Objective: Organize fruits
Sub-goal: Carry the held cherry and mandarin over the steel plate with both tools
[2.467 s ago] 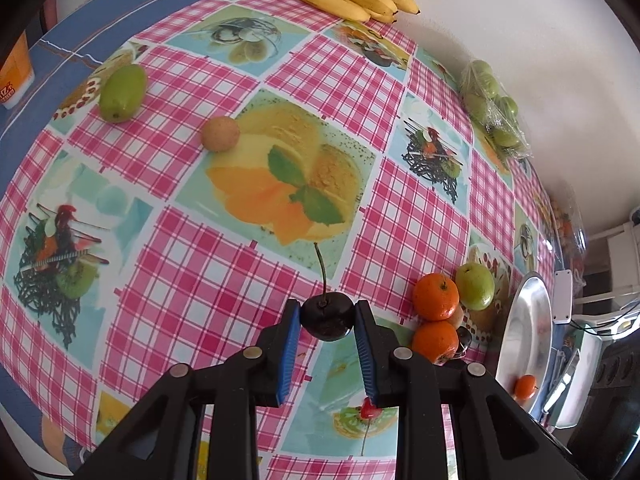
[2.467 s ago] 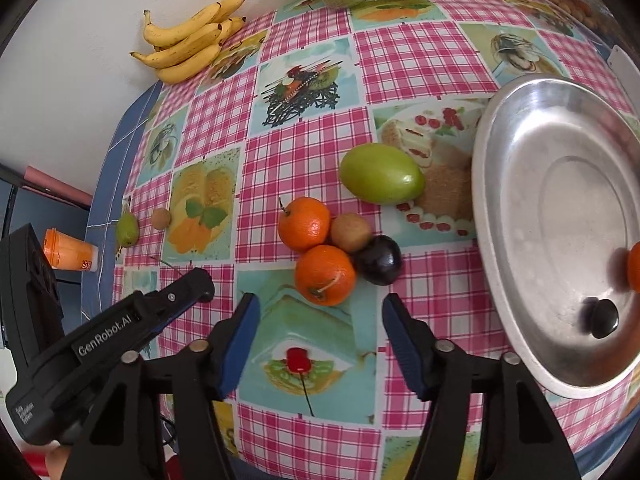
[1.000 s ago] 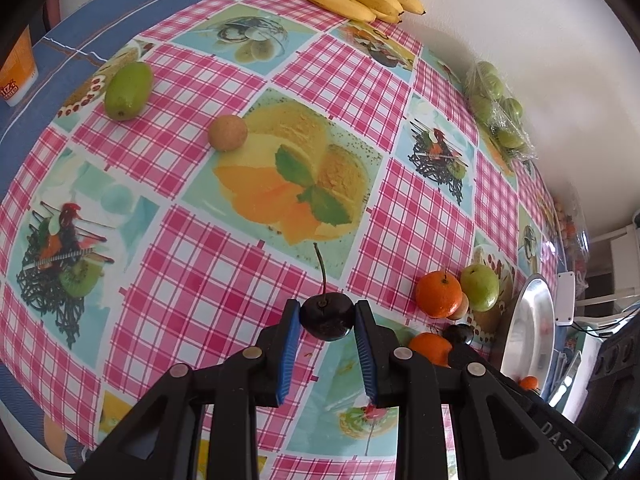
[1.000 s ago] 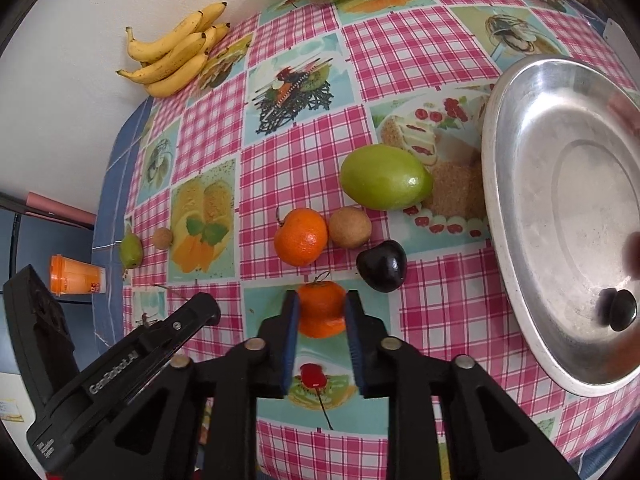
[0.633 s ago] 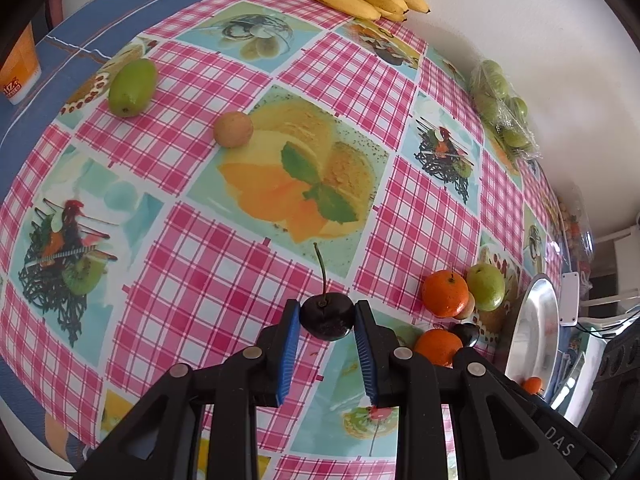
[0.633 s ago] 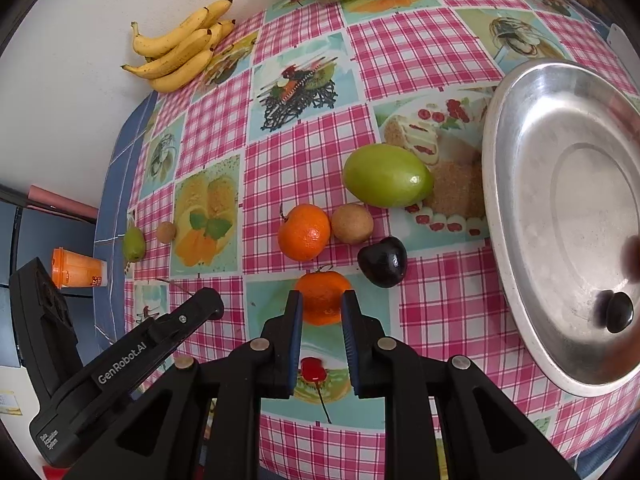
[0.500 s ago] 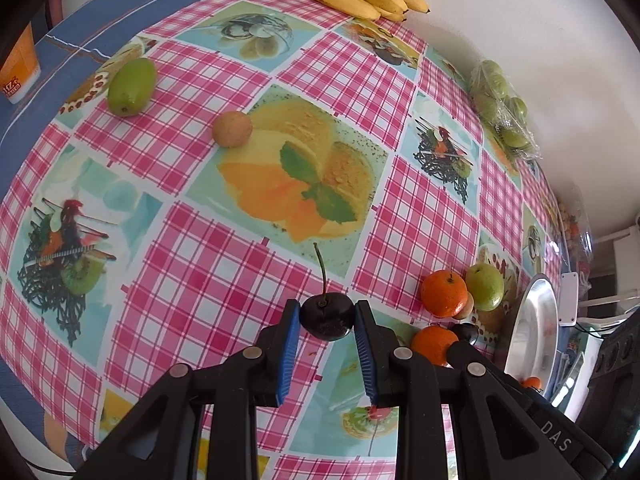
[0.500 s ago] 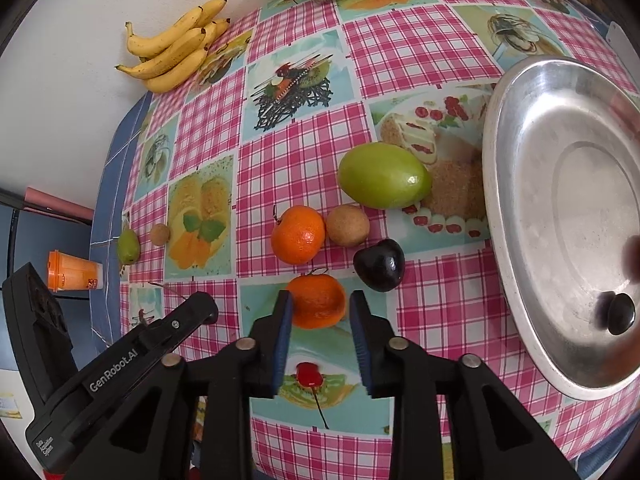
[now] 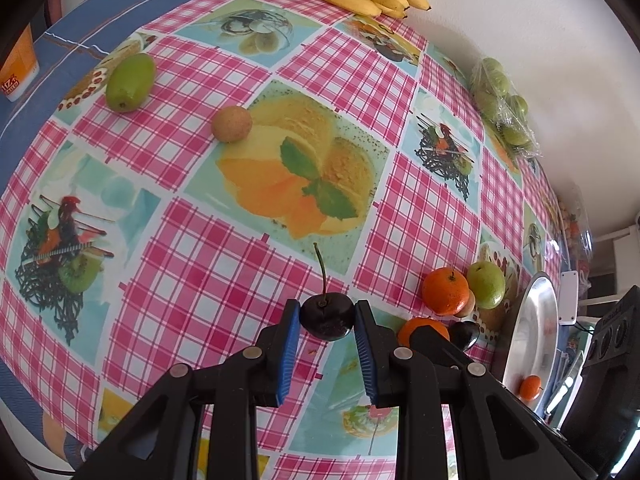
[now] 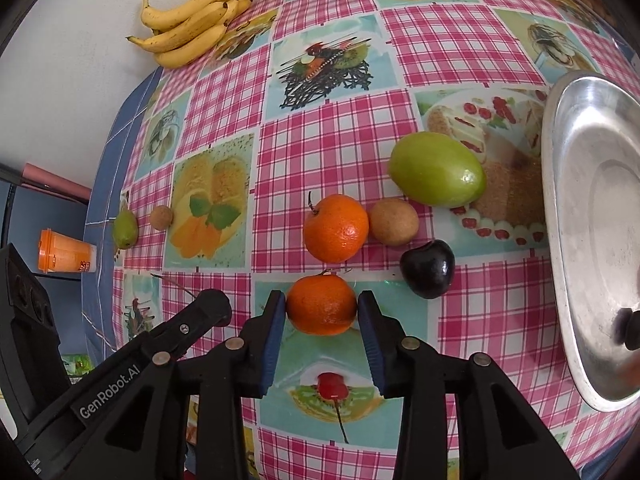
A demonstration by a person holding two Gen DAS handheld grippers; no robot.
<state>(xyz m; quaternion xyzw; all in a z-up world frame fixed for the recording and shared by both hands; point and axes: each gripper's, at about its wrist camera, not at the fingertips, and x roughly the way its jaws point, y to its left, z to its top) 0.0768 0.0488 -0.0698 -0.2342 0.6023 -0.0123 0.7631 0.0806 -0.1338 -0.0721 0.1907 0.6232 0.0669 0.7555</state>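
Observation:
My left gripper (image 9: 326,322) is shut on a dark cherry (image 9: 327,317) with its stem pointing up, held above the checked tablecloth. My right gripper (image 10: 322,314) is shut on an orange mandarin (image 10: 322,305) low over the cloth. Just beyond it lie a second mandarin (image 10: 335,227), a brown kiwi-like fruit (image 10: 393,221), a dark plum (image 10: 427,262) and a green mango (image 10: 437,169). The steel tray (image 10: 576,168) is at the right; a dark fruit (image 10: 630,326) lies in it, and a small mandarin (image 9: 530,387) shows in it in the left wrist view.
Bananas (image 10: 192,20) lie at the far edge by the wall. A bag of green fruit (image 9: 504,108) sits at the back. A green pear (image 9: 130,82) and a small brown fruit (image 9: 231,124) lie at the left. An orange cup (image 10: 66,257) stands off the cloth's left side.
My right gripper has closed from wide open onto the nearest mandarin and moved closer to the cloth. My left gripper has kept hold of the cherry and barely moved.

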